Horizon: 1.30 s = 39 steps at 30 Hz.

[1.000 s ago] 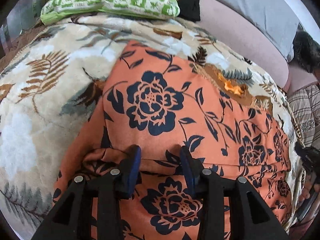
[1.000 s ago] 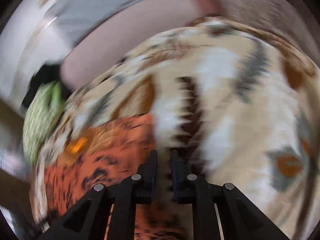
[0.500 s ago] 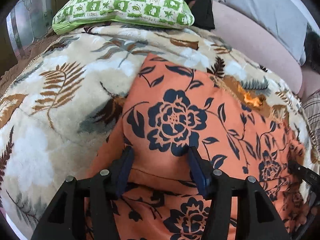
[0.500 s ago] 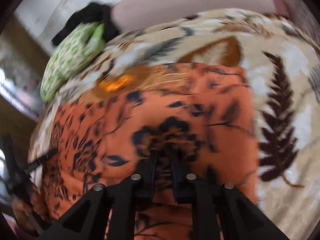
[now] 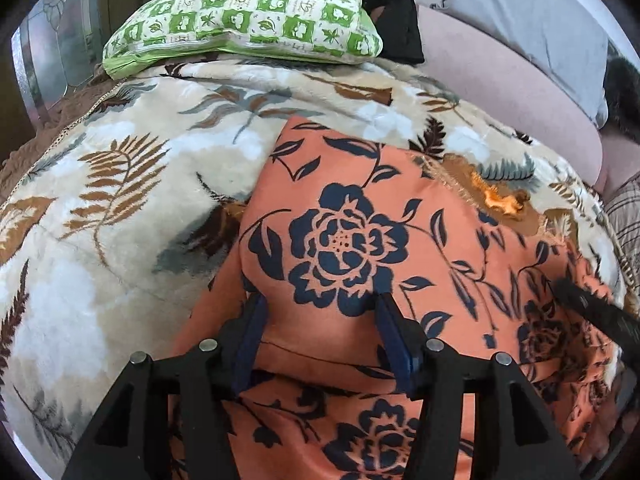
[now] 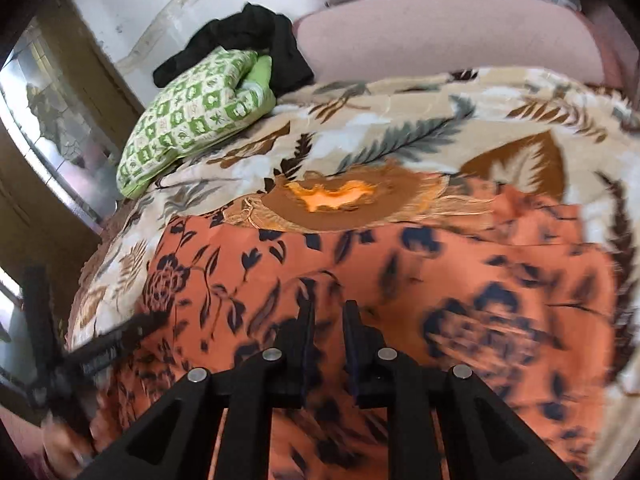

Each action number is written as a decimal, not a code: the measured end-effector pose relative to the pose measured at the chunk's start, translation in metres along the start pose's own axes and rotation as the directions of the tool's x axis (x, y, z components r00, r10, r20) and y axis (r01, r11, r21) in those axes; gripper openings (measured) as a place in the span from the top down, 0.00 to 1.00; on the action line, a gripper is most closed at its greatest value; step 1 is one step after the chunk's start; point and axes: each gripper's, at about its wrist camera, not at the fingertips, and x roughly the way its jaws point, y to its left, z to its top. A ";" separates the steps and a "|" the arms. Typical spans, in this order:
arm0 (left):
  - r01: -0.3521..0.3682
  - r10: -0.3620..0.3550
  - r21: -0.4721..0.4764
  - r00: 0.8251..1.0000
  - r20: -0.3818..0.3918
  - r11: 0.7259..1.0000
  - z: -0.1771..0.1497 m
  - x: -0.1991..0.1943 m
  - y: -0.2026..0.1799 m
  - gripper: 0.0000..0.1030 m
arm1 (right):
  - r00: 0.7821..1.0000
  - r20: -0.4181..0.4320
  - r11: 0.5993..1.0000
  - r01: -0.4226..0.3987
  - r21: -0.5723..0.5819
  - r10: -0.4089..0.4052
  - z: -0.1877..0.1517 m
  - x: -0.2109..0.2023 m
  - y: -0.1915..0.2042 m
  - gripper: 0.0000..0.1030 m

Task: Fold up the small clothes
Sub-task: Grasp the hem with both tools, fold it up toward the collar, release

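Spread over the bed is a plush leaf-print blanket [image 5: 120, 208], with a green checked pillow [image 5: 248, 12] at twelve o'clock in my left wrist view and a black garment [image 5: 396, 12] heaped just behind it. On the blanket lies the orange floral garment [image 5: 344, 232], partly folded — a doubled edge runs across it right at my left fingertips.

My left gripper [image 5: 320, 320] stands released, jaws apart with the pads resting beside the fold and nothing pinched between them. My right gripper [image 6: 326, 320] sits at six o'clock in its own view, jaws nearly together and easing apart; its view is smeared, and I cannot tell whether any cloth is caught between the pads. Its black finger shows at about four o'clock in the left view, over the garment's far side.

My worries from here: if the right pads snag the thin fabric while sweeping across, they could drag the top layer and undo the fold. The plush blanket grips cloth too — pulling one side alone may skew the edges. With the left let go, nothing pins the fold down.
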 end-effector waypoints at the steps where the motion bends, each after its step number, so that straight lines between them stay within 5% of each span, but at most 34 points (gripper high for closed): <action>1: -0.002 0.002 0.009 1.000 0.001 1.000 0.000 0.001 0.000 0.44 | 1.000 -0.008 0.999 0.020 0.036 -0.020 0.004 0.012 -0.004 0.83; 4: -0.027 0.026 0.059 1.000 0.005 0.998 -0.001 0.002 -0.005 0.44 | 0.996 -0.075 0.992 0.064 0.107 -0.056 0.014 0.050 -0.022 0.85; 8: -0.008 0.008 0.053 1.000 -0.005 0.999 0.000 -0.001 -0.002 0.44 | 0.997 -0.074 0.980 0.037 0.193 -0.023 0.020 0.030 -0.033 0.85; 12: -0.002 0.003 0.057 1.000 -0.009 0.998 -0.001 -0.001 -0.002 0.43 | 0.990 -0.020 0.983 0.142 0.115 -0.141 0.005 -0.010 -0.031 0.85; 16: -0.020 0.020 0.113 1.000 -0.002 0.993 -0.005 0.001 -0.010 0.36 | 0.954 -0.052 0.944 0.300 0.134 -0.296 -0.020 -0.017 -0.059 0.84; 23: -0.058 0.055 0.168 0.998 0.020 0.984 -0.010 0.003 -0.018 0.30 | 0.965 -0.022 0.948 0.260 0.186 -0.260 -0.021 -0.038 -0.063 0.84; 25: -0.055 0.053 0.164 0.998 0.019 0.985 -0.010 0.004 -0.018 0.29 | 0.955 0.010 0.940 0.291 0.180 -0.298 -0.024 -0.047 -0.065 0.84; 27: -0.063 0.060 0.172 0.998 0.026 0.983 -0.011 0.005 -0.020 0.28 | 0.942 -0.045 0.929 0.335 0.157 -0.332 -0.030 -0.038 -0.076 0.84; 32: -0.100 0.089 0.203 0.994 0.063 0.974 -0.016 0.008 -0.026 0.12 | 0.956 -0.041 0.949 0.295 0.114 -0.292 -0.033 -0.031 -0.079 0.83; 39: -0.107 0.096 0.177 0.993 0.068 0.978 -0.019 -0.007 -0.023 0.11 | 0.977 -0.109 0.962 0.203 0.181 -0.186 -0.033 -0.057 -0.092 0.83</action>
